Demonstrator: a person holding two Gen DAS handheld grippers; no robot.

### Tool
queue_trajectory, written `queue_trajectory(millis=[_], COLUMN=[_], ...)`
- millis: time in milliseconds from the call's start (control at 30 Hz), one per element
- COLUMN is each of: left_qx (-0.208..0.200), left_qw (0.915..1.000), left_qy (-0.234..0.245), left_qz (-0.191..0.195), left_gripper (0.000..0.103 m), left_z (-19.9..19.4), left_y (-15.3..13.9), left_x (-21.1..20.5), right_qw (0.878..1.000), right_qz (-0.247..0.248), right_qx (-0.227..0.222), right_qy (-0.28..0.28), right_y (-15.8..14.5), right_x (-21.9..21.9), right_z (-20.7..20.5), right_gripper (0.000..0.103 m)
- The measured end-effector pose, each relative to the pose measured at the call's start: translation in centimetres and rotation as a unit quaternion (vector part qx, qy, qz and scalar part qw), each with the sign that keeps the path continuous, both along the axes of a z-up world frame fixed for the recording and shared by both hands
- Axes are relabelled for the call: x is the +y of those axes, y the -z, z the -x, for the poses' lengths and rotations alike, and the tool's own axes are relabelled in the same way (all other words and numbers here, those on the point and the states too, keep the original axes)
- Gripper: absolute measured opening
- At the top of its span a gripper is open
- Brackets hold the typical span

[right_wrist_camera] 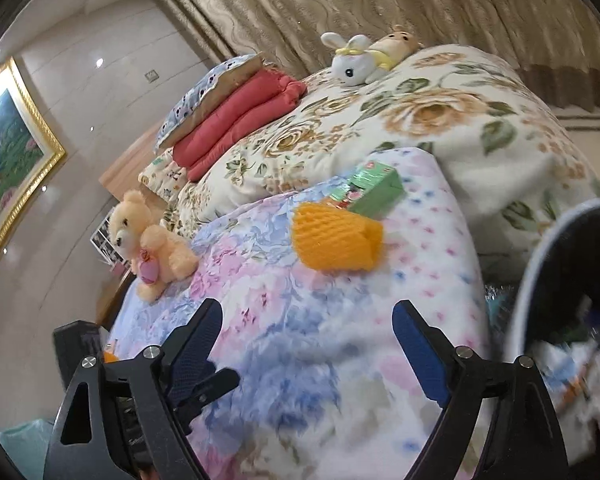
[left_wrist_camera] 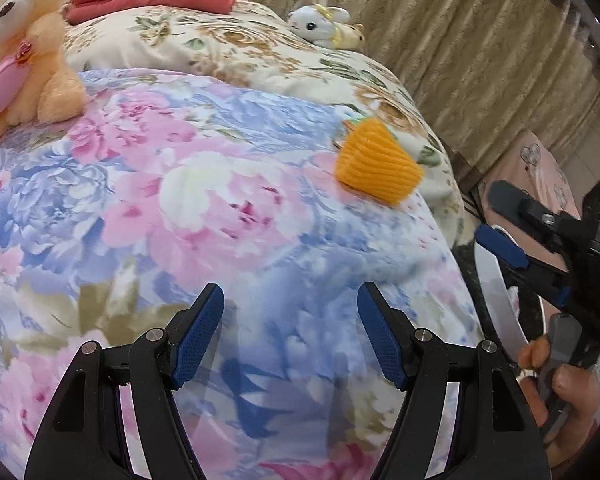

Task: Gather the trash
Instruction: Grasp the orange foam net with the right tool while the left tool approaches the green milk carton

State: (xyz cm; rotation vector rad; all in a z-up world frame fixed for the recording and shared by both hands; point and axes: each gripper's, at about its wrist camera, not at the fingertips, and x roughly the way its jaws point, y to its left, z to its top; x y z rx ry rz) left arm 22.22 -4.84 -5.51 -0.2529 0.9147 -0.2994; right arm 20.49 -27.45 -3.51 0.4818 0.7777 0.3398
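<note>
My left gripper [left_wrist_camera: 290, 332] hangs over the flowery blanket [left_wrist_camera: 180, 200] with its fingers apart and nothing between them. My right gripper [right_wrist_camera: 308, 350] is spread wide and holds nothing too. The orange foam net [right_wrist_camera: 334, 236] lies on the blanket, touching a green box [right_wrist_camera: 374, 190], and the bin [right_wrist_camera: 528, 280] is just beside the bed on the right.

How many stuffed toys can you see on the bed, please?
3: a peach teddy bear sitting on the pink-and-blue floral quilt, and a white bunny lying with a tan plush on the rose-patterned blanket. Others may be hidden.
</note>
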Motion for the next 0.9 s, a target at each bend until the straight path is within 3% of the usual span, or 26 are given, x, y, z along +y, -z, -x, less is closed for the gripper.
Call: queue_trajectory(millis=[267,467,500,567,600,633,667,733,900], left_qx=[0.008,0.009,0.009,0.009,0.009,0.008,0.007,0.006,0.004], left_qw=[0.9998,0.9998,0.9998,0.9998,0.9998,0.9998,0.9998,0.9999,0.9998], left_qy=[-0.019,-0.019,-0.019,-0.018,-0.017,-0.017,-0.016,-0.013,0.005], left_qz=[0.002,0.000,-0.002,-0.003,-0.004,-0.005,-0.006,-0.008,-0.016], left_gripper=[0.071,0.071,0.071,0.071,0.071,0.071,0.071,0.071,0.071], left_z=[-2.0,-2.9,-3.1,-3.6,-3.9,-4.2,-4.4,-5.0,-6.8], left_y=[0.7,1.2,1.2,1.2,1.2,1.2,1.2,1.2,1.1], left_x=[1.8,2.1,2.0,1.8,1.6,1.5,1.4,1.0,-0.7], right_qw=[0.999,0.999,0.999,0.999,0.999,0.999,0.999,0.999,1.000], right_qz=[0.025,0.009,0.012,0.019,0.020,0.019,0.018,0.012,-0.004], right_qx=[0.028,0.032,0.033,0.040,0.045,0.046,0.042,0.036,0.018], right_qy=[0.005,0.008,0.008,0.003,0.001,-0.001,-0.002,-0.004,-0.007], right_y=[3.0,4.0,4.2,4.5,4.7,4.8,4.7,4.5,3.3], right_x=[1.2,1.2,1.3,1.6,1.6,1.6,1.5,1.3,0.1], right_z=[-5.3,-7.2,-7.4,-7.6,-7.7,-7.7,-7.4,-6.9,-4.4], right_gripper=[0.089,0.088,0.085,0.060,0.040,0.030,0.028,0.015,0.013])
